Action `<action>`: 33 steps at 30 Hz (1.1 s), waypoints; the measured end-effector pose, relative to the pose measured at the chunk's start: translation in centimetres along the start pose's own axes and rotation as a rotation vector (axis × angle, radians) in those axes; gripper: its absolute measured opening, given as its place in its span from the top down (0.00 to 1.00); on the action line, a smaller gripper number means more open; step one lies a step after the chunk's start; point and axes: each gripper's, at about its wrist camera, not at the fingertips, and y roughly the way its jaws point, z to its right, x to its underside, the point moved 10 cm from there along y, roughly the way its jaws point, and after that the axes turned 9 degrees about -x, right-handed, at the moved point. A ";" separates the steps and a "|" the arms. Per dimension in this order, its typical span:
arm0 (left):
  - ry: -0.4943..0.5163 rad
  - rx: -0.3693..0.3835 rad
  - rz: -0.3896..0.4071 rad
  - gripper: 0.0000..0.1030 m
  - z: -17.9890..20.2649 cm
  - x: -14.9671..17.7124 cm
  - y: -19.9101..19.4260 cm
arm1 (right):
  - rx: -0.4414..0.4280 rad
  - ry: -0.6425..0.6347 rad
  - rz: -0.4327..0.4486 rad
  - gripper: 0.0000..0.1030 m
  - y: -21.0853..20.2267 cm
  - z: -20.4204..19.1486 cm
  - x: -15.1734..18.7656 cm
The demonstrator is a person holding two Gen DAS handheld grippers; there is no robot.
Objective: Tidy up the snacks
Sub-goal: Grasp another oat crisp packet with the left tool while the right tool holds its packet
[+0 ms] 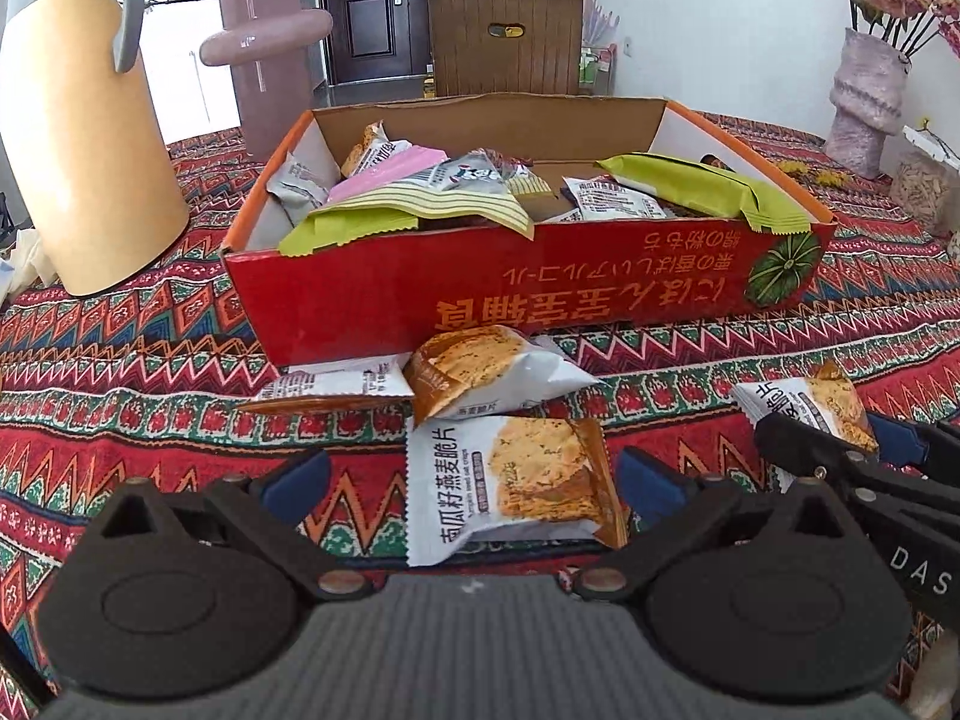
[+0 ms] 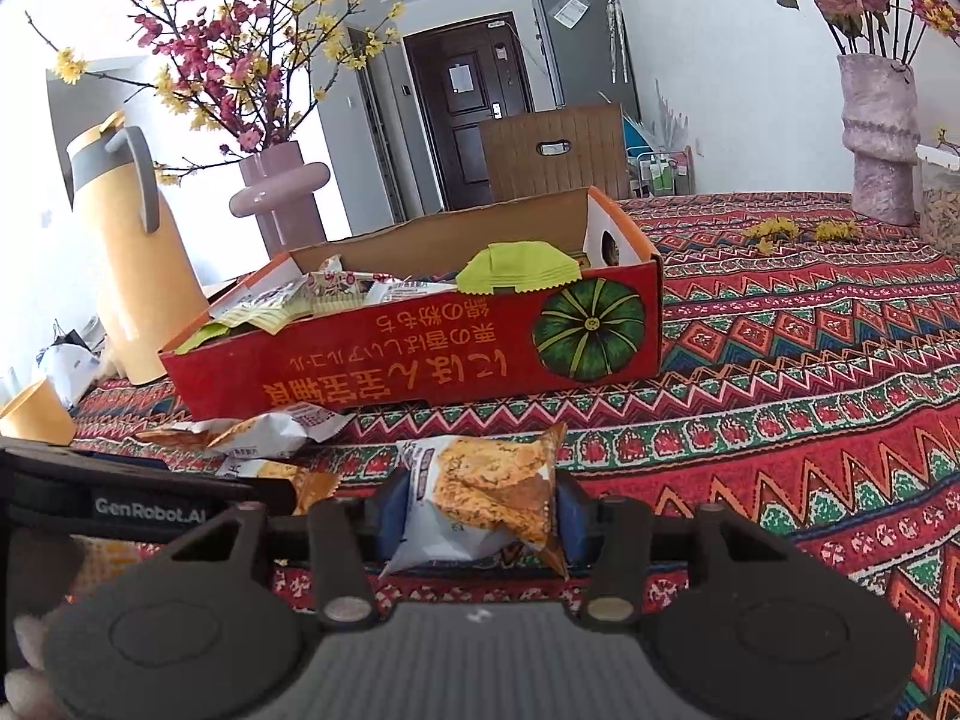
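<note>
The right gripper (image 2: 477,519) has its jaws clenched on an oat crisp packet (image 2: 486,498), long axis running away from the jaws toward the snack box (image 2: 420,360). The soft wrapper could slip free on lifting. The left gripper (image 1: 474,480) has released jaws straddling another oat crisp packet (image 1: 510,480) on the worktop (image 1: 120,360), lettered end nearest; closing off-centre could nudge it into two further packets (image 1: 480,372) beyond.
</note>
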 end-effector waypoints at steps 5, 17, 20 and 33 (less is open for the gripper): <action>-0.001 -0.014 -0.025 0.00 0.6 0.2 0.8 | -0.010 0.000 0.002 0.52 0.0 -0.1 0.0; -0.008 0.004 -0.029 0.15 1.1 0.5 1.1 | -0.016 -0.004 0.001 0.52 0.0 -0.2 0.0; -0.009 0.012 -0.019 0.24 1.2 0.5 0.7 | -0.016 -0.005 0.001 0.52 0.0 -0.2 0.0; -0.026 0.036 0.010 0.46 0.7 0.9 -0.4 | -0.020 -0.017 0.006 0.52 0.0 -0.5 0.1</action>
